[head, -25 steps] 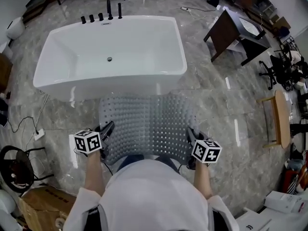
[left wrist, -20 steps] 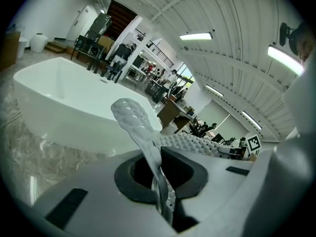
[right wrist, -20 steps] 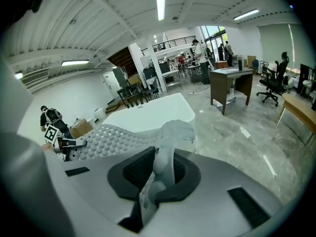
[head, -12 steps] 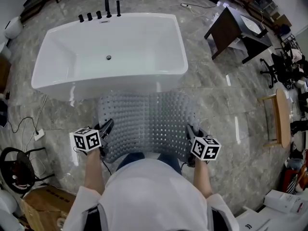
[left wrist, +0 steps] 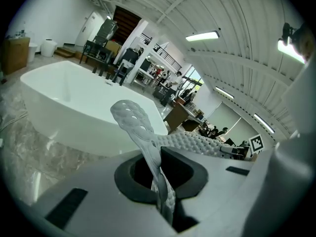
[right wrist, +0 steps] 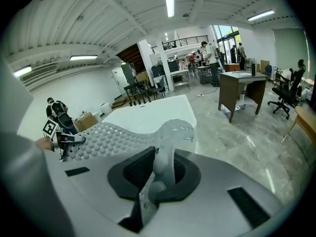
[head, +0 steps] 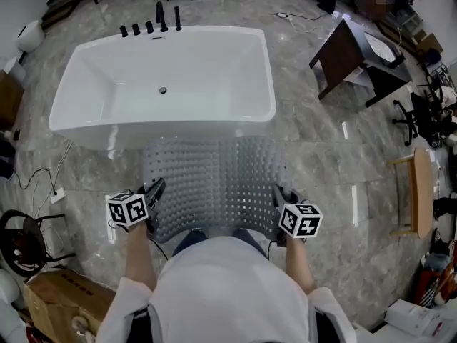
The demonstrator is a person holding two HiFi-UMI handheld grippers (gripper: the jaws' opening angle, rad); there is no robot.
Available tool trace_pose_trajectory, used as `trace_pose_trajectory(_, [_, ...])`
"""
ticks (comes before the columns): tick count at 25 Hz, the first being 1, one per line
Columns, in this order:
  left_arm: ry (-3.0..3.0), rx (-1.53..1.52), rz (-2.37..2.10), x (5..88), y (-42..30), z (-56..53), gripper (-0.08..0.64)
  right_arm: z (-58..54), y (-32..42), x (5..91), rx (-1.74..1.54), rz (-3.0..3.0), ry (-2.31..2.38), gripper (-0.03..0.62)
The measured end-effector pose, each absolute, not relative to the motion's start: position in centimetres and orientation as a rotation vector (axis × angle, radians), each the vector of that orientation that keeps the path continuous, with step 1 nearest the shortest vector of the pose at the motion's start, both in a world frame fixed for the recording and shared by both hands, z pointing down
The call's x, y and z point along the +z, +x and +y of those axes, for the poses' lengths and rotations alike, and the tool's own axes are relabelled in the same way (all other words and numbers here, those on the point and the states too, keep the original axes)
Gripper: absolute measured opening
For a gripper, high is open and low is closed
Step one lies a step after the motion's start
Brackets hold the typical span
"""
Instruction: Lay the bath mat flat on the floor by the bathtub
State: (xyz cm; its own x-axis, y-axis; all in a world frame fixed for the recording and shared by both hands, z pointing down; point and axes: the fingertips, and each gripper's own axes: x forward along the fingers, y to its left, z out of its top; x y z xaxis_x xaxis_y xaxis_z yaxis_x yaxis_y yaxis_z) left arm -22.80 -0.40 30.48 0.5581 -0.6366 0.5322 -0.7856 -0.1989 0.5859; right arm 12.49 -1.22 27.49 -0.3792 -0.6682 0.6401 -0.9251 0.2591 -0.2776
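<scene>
Bath mat (head: 214, 184) is spread in front of me in the head view, grey and full of small holes and bumps. Its far edge lies just beside the front wall of the white bathtub (head: 178, 131), over the marble floor (head: 321, 163). I cannot tell if that edge touches the floor. My left gripper (head: 154, 190) has the near left corner and my right gripper (head: 278, 195) has the near right corner. The bathtub shows its white inside with the drain (head: 163, 90) at the bottom, and black taps (head: 150, 26) stand on its far rim. A cardboard box (head: 61, 302) stands at my lower left; what is in it I cannot make out.

Left gripper view shows what the head view hides: my left fingers are pressed together on the thin edge of the mat, which rises curled between them. Behind it the mat runs to the right gripper.

Right gripper view shows the same on the other side, with my right fingers clamped on the mat's folded edge. Only here I see a dark table (right wrist: 242, 90) and an office chair (right wrist: 284, 90) on the floor to the right.
</scene>
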Motion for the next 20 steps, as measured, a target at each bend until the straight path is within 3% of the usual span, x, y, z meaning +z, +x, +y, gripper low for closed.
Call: trace_pose_trajectory(20, [1.86, 0.32, -1.135, 36.9, -19.1, -6.8, 0.046, -7.5, 15.3, 34.0, 0.827, -2.035, 1.438, 0.041])
